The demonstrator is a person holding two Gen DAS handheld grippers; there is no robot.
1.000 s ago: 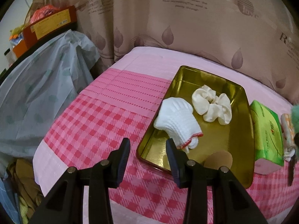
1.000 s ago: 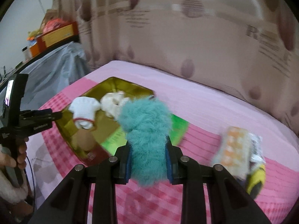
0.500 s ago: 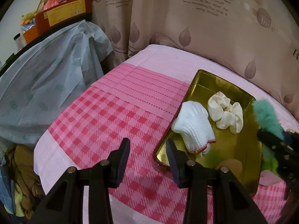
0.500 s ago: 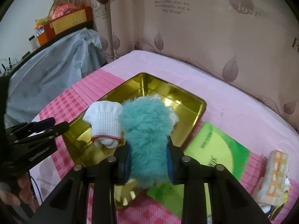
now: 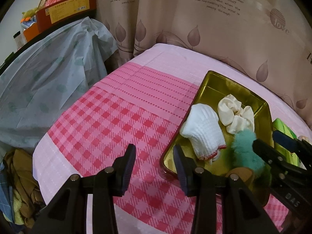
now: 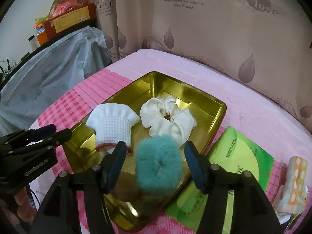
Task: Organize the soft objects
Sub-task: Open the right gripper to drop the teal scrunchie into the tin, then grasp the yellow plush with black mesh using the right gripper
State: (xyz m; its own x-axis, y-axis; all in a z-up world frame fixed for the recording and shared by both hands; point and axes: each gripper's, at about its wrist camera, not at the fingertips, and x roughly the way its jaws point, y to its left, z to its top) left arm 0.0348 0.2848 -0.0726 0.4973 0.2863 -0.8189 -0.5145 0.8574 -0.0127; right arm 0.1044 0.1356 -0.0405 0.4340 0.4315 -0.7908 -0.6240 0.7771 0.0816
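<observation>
Nearest the right wrist camera, the right gripper (image 6: 154, 165) hangs over the near end of a shallow gold tin tray (image 6: 212, 99), its jaws opening: a round teal fluffy pom-pom (image 6: 159, 166) sits between the pads, with a visible gap on each side, so it is released rather than squeezed. It appears to rest in the tray, though its blurred edge leaves that unsure. It looks very light and springy, likely to squash flat under pressure and puff back, and its fur may cling to the pads; a gentle pinch across its middle should hold it. Just beyond it lie a white knitted glove (image 6: 113, 124) with a red cuff edge and a cream fabric scrunchie (image 6: 167, 117), both limp and best taken at a bunched fold. At the left, the left gripper (image 5: 154, 164) hovers near the tray's rim, jaws parted and empty. Beside the tray on the right lie a green tissue pack (image 6: 241, 161) and a small patterned cloth roll (image 6: 294, 177), on a pink checked tablecloth (image 5: 109, 120). Farthest back hangs a beige curtain (image 6: 204, 39) printed with leaves.
</observation>
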